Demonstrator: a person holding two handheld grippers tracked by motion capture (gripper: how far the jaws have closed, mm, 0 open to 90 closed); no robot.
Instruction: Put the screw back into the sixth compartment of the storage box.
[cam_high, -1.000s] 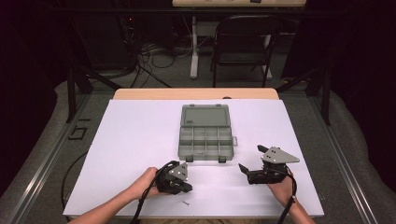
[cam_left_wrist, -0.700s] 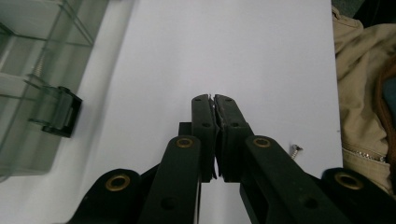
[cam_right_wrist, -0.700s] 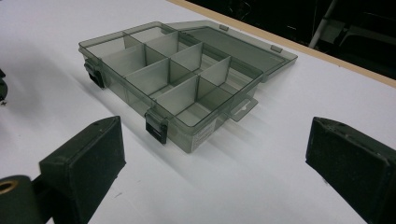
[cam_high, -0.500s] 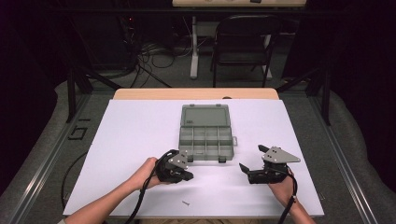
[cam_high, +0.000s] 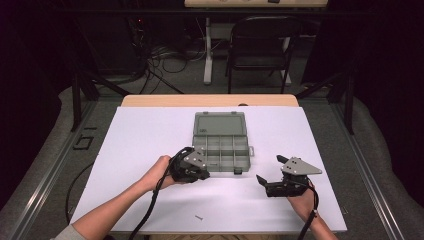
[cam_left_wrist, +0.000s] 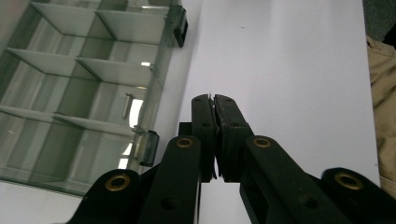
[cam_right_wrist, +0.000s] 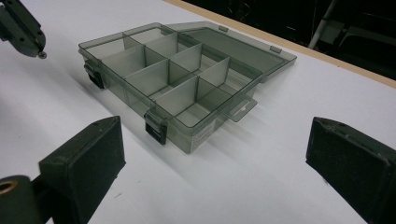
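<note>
A smoky-grey compartment box (cam_high: 220, 150) lies open mid-table, its lid (cam_high: 220, 124) folded flat behind it. My left gripper (cam_high: 204, 174) hovers at the box's front left corner, shut on a small screw (cam_right_wrist: 42, 55) that peeks from its tips. In the left gripper view the jaws (cam_left_wrist: 214, 100) meet just right of the box (cam_left_wrist: 70, 93), and one screw (cam_left_wrist: 126, 105) lies in a compartment. My right gripper (cam_high: 269, 168) rests on the table to the box's right, open with nothing between its fingers, facing the box (cam_right_wrist: 173, 74).
A loose screw (cam_high: 199, 217) lies on the white table top (cam_high: 150, 135) near the front edge. Two dark latches (cam_right_wrist: 155, 127) stick out from the box's front wall. A chair (cam_high: 260, 45) and cables stand beyond the far edge.
My left gripper has risen from the front of the table and moved forward and right to the box's front corner. The right gripper has stayed put.
</note>
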